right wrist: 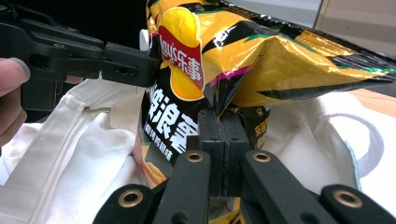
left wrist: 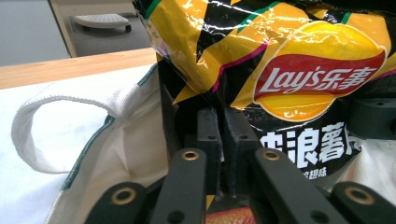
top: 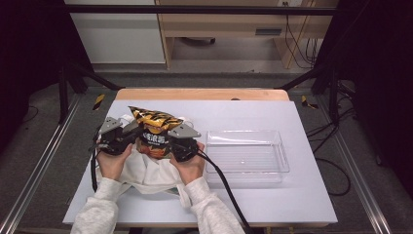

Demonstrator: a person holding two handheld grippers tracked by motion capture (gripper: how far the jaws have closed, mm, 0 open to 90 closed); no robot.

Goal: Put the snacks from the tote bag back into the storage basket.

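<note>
The white cloth bag (top: pixel 146 173) is spread on the table (top: pixel 302 195). The chip bag (top: pixel 155 131) is held above it — puffy, light, crinkly, slippery, easily crushed. It is pinched at both side edges by the left gripper (left wrist: pixel 223 135) and right gripper (right wrist: pixel 223 133) — both clamped tight.

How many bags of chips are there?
1. The chip bag stands in the white cloth bag at the table's left, pinched from both sides by two tools. More may be hidden inside the cloth bag.

High view overhead, tool views close, sharing chip bag (top: pixel 155 132)
</note>
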